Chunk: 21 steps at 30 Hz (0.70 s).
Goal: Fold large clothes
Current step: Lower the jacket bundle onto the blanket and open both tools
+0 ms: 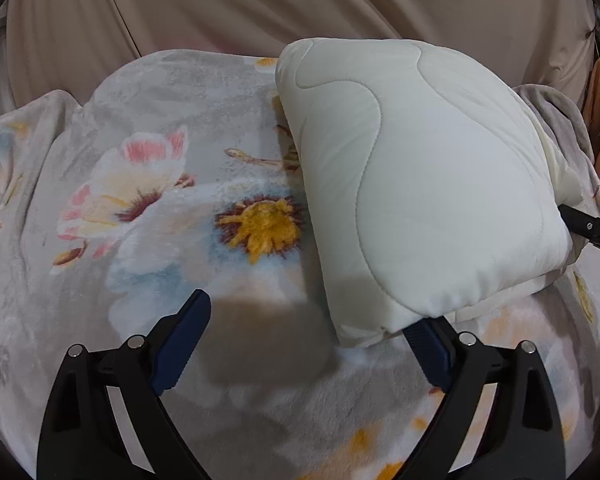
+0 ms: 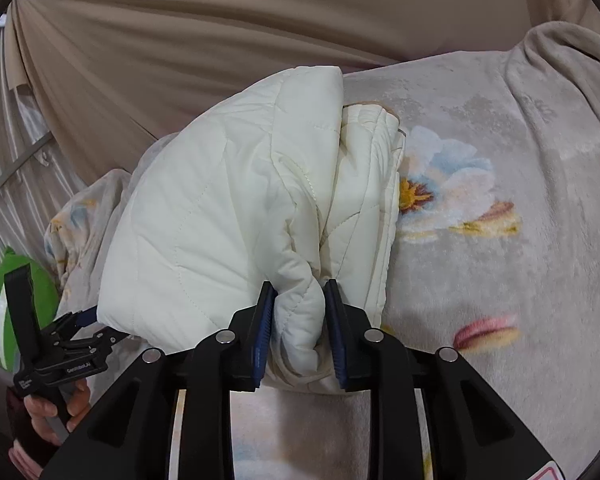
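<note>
Beige curtains [image 2: 180, 40] hang behind a bed spread with a floral blanket [image 1: 160, 184]. On it lies a folded cream quilted jacket [image 1: 428, 176]. Right gripper [image 2: 300, 300] is clenched on a bunched fold at its near edge; left gripper [image 1: 312, 320] gapes wide, one finger tucked under the jacket's corner.

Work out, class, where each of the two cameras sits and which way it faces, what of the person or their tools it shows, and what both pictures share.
Left wrist view: sits on the left gripper, facing down over the floral blanket at the folded cream jacket; its wide-apart fingers show, one under the jacket's near corner.
Right wrist view: sits on the right gripper, facing the jacket's open side; its pads pinch a padded fold, and the left gripper in a hand shows far left.
Shared: jacket, blanket, beige curtain, each other's gripper.
</note>
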Each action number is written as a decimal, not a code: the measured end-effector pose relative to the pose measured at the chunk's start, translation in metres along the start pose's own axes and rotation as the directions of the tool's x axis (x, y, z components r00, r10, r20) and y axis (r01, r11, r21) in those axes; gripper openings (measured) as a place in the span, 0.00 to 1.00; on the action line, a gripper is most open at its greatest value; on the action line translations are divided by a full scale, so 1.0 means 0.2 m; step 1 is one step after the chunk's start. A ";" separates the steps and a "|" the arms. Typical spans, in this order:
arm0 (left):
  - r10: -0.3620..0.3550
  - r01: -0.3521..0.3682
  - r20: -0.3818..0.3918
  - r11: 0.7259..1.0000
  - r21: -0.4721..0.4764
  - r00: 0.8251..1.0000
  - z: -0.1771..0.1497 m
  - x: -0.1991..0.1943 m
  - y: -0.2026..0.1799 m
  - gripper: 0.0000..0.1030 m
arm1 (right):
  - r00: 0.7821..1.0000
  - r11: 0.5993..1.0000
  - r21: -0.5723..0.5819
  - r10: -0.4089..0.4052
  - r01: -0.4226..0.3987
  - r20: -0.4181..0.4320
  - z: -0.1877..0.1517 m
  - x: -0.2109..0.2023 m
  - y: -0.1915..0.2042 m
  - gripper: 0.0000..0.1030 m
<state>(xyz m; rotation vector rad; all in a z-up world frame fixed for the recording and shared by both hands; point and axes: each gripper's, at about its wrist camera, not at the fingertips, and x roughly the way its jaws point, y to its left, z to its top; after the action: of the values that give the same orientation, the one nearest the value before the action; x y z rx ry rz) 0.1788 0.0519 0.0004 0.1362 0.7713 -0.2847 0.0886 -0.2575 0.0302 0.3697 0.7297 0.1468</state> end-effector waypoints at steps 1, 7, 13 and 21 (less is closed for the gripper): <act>0.007 -0.007 0.003 1.000 0.006 1.000 -0.01 -0.02 0.00 0.88 | 1.000 1.000 0.008 -0.002 0.002 0.002 0.00 -0.02 0.00 0.26; 0.010 -0.010 0.041 1.000 0.010 0.999 -0.03 -0.19 0.04 0.87 | 0.996 0.999 -0.019 -0.044 0.046 0.080 0.01 -0.21 0.07 0.33; -0.076 0.078 0.146 0.997 -0.012 0.986 0.12 -0.43 0.03 0.88 | 0.985 0.991 -0.120 -0.043 0.064 0.164 0.14 -0.32 0.26 0.26; -0.064 0.073 0.163 0.996 -0.048 0.985 0.37 -0.22 -0.09 0.89 | 0.981 0.965 -0.190 -0.164 0.181 0.103 0.32 0.03 0.33 0.05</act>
<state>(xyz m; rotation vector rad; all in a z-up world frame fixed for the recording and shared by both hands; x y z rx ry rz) 0.1935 0.0274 0.0842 0.0352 0.6226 -0.3357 0.1355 -0.2123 0.0948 0.1199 0.6517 0.0376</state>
